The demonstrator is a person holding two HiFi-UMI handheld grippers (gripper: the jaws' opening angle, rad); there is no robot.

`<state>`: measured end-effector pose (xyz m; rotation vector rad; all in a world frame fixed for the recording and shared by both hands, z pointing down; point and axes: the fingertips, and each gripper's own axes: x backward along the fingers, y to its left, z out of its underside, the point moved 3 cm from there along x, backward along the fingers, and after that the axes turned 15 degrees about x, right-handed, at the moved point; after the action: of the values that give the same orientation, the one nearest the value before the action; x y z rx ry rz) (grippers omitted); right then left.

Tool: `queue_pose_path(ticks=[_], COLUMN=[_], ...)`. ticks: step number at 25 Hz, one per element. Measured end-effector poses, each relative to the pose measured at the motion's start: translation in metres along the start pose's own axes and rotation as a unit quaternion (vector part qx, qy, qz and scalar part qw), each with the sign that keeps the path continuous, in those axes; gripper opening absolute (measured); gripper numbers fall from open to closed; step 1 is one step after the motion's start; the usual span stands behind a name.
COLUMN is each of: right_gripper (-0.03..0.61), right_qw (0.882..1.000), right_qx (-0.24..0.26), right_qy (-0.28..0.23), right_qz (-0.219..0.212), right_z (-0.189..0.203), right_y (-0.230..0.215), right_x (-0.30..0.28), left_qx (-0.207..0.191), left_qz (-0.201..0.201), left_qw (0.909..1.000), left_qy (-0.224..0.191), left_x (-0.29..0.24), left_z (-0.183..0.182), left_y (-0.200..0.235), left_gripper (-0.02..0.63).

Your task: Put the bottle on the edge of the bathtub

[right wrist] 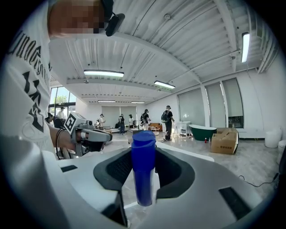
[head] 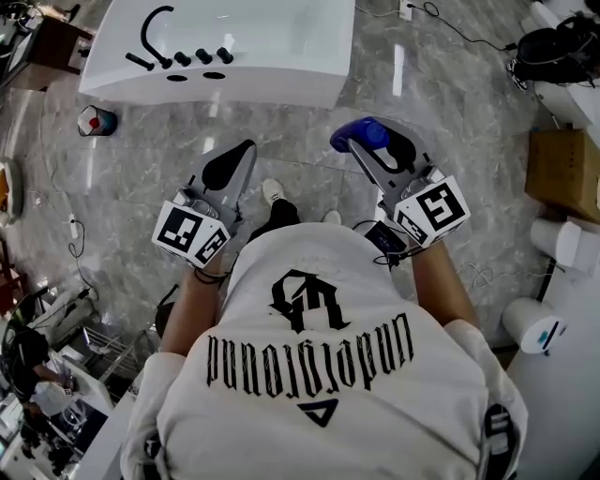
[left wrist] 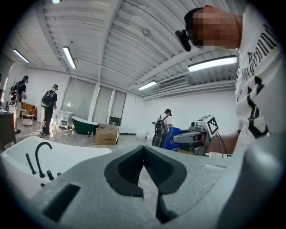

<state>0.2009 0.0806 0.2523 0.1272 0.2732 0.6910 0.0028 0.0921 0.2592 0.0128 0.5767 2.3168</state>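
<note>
A blue bottle (head: 359, 134) (right wrist: 143, 170) stands upright between the pads of my right gripper (head: 367, 150) (right wrist: 143, 154), which is shut on it and held above the marble floor, short of the tub. The white bathtub (head: 281, 80) lies ahead, with a black faucet (head: 155, 28) on its near left rim. My left gripper (head: 244, 150) (left wrist: 143, 150) hovers beside the right one, its jaws shut with nothing between them. In the left gripper view the tub rim (left wrist: 67, 154) sits low left, and the right gripper (left wrist: 193, 136) with the bottle (left wrist: 171, 138) shows on the right.
A red and white object (head: 97, 120) lies on the floor left of the tub. A cardboard box (head: 562, 173), white cylinders (head: 534, 323) and a black bag (head: 558, 52) line the right side. People, a green tub (right wrist: 203, 131) and a box (right wrist: 225, 141) stand far off.
</note>
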Motion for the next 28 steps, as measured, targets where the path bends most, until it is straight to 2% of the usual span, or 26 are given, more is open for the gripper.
queue_pose_path(ticks=[8, 18, 28], right_gripper=[0.156, 0.156, 0.156], right_qw=[1.0, 0.999, 0.999], right_qx=[0.007, 0.024, 0.029], right_qy=[0.009, 0.019, 0.021], right_qz=[0.015, 0.037, 0.021], right_z=[-0.02, -0.048, -0.055], right_y=[-0.007, 0.005, 0.016], right_x=[-0.066, -0.132, -0.173], left_qx=[-0.007, -0.011, -0.002], left_qz=[0.03, 0.046, 0.022], left_qw=[0.9995, 0.9988, 0.9996], left_qy=[0.004, -0.006, -0.02], left_x=[0.005, 0.039, 0.064], left_z=[-0.032, -0.059, -0.067], left_y=[0.059, 0.127, 0.163], left_gripper=[0.015, 0.015, 0.015])
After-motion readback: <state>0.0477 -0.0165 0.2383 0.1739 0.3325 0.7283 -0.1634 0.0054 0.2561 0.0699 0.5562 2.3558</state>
